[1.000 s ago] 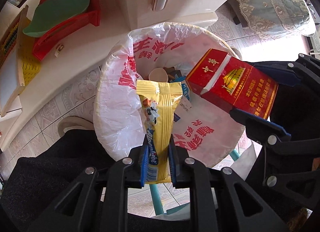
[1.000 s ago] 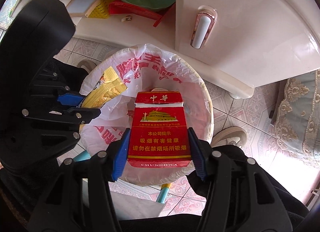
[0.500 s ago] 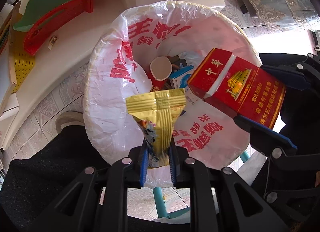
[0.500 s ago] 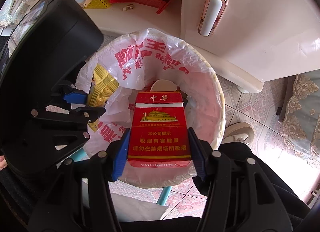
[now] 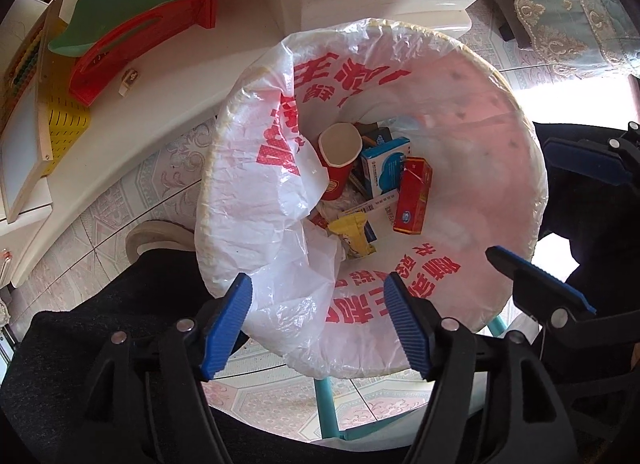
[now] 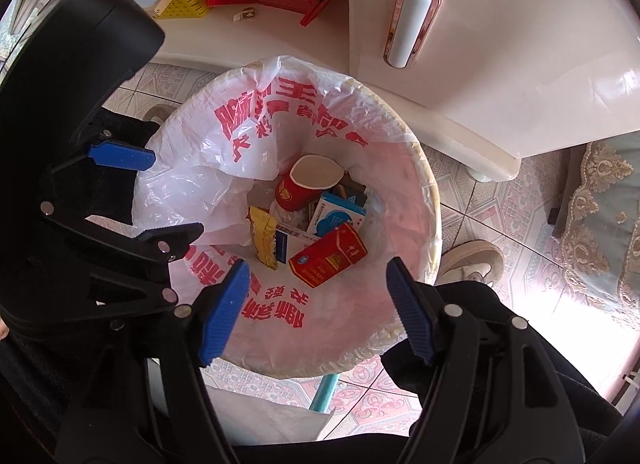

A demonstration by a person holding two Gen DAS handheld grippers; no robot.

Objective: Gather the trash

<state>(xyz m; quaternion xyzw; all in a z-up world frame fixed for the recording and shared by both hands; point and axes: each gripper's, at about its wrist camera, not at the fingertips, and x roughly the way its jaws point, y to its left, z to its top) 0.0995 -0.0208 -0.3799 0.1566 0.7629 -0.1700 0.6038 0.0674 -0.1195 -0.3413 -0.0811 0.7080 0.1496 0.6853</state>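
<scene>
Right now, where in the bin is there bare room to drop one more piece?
Bare liner lies right of the red pack and near the rim below it. The middle is crowded: cup, blue box, yellow wrapper.

A fold of the bin liner (image 5: pixel 304 200) hides part of the yellow wrapper (image 5: pixel 354 234); trash beneath the blue box (image 6: pixel 336 216) stays unreadable.

Readable text: hardly any.
Bin liner (image 5: pixel 256 200) w/ large red Chinese print, upside down and creased, not legible; red pack (image 6: pixel 328 256) inside liner shows small gold print and a blue oval logo, too small to read.
</scene>
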